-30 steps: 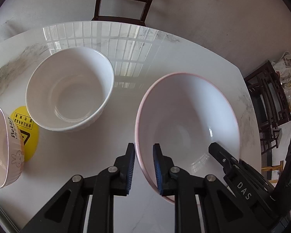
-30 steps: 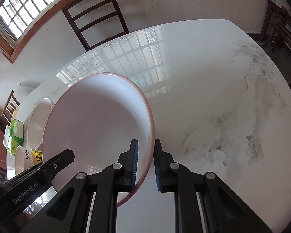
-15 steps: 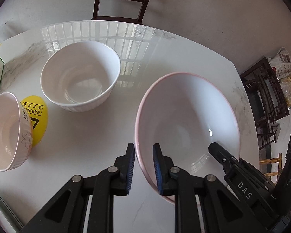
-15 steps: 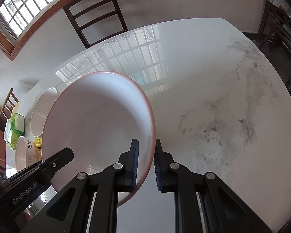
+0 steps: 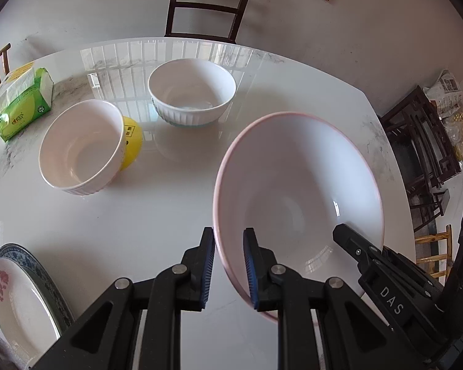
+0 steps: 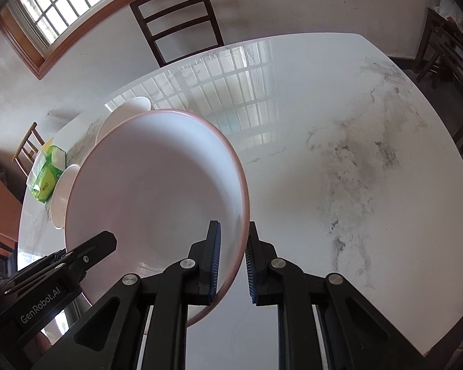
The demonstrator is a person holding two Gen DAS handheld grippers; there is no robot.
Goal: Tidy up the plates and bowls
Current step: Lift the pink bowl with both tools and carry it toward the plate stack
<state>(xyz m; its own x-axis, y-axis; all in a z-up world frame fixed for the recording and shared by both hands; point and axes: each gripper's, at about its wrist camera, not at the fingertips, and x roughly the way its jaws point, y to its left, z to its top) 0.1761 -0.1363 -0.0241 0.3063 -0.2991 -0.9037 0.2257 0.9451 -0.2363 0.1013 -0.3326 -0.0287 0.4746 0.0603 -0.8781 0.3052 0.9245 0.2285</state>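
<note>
White marble table [image 5: 157, 225], glossy, grey-veined toward its right edge; dark wooden chair [image 5: 206, 3] at the far edge, barred window [image 6: 58, 6] beyond.

Item in hand: large pink-rimmed bowl [image 5: 296, 197], raised clear of the table near its near right corner. We hold it from both sides: left gripper [image 5: 228, 265] pinched narrow on its left rim, right gripper [image 6: 233, 262] pinched narrow on its right rim.

On the table: white ribbed bowl [image 5: 191, 92] toward the far edge; pale pink bowl [image 5: 80, 145] nearer the left edge, touching a yellow object [image 5: 132, 141] behind it; green tissue pack [image 5: 21, 104] at the far left corner; plates [image 5: 21, 296], a floral one lying on a blue-patterned one, at the near left edge.

Step, as we judge it: carrying the big bowl to its place. Next move calls for both of us lowering level and together, releasing only once it sits flat.
</note>
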